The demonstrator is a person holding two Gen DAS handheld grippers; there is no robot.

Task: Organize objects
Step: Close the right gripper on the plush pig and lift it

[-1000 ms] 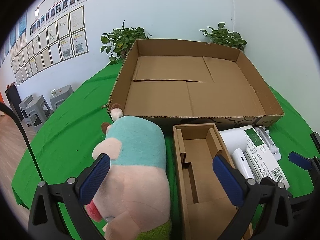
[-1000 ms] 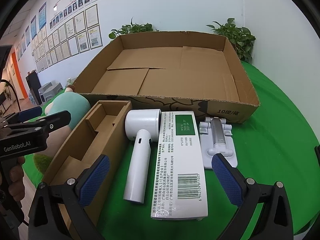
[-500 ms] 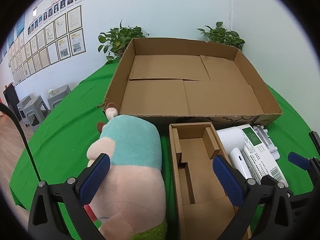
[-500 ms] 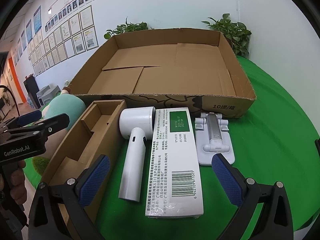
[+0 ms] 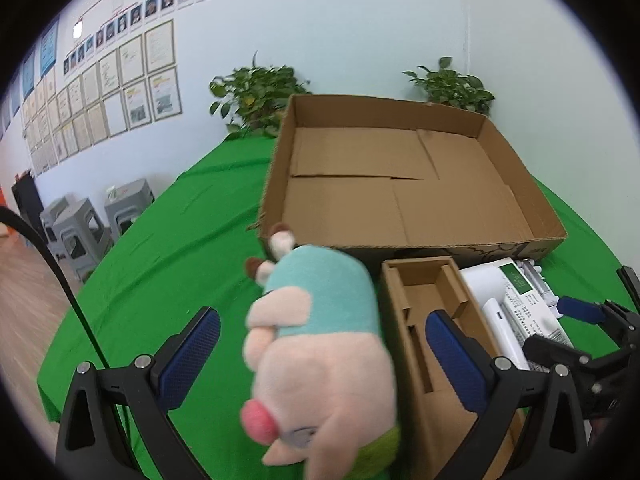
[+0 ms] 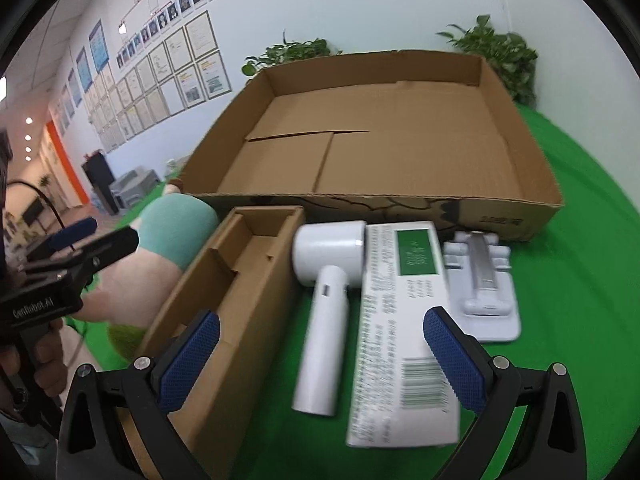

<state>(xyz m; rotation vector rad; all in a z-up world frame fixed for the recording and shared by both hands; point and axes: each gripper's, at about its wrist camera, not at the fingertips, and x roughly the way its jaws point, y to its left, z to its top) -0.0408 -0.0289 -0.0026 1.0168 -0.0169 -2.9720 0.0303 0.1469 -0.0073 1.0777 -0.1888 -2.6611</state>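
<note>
Start at the left. Your left gripper [image 5: 322,354] has its jaws spread wide on either side of the pink-and-teal plush toy [image 5: 320,336], which lies on the green tablecloth [image 5: 168,248] between the blue pads, touching neither as far as the view shows. Centre the jaws on the widest part of the soft body before closing; plush will likely compress, so expect to close well in. Lift it clear of the near wall of the large open corrugated cardboard tray [image 5: 404,184] just beyond it, which looks like the intended destination.

Beside the toy on the right sits the small brown cardboard insert box [image 6: 224,292].

Your right gripper [image 6: 320,354] is also spread apart and holds nothing. Between and ahead of its pads lie the white handheld appliance with round head [image 6: 326,300] and the white-and-green printed carton [image 6: 404,328], side by side. The grey folding stand [image 6: 482,284] lies just right of the carton.
</note>
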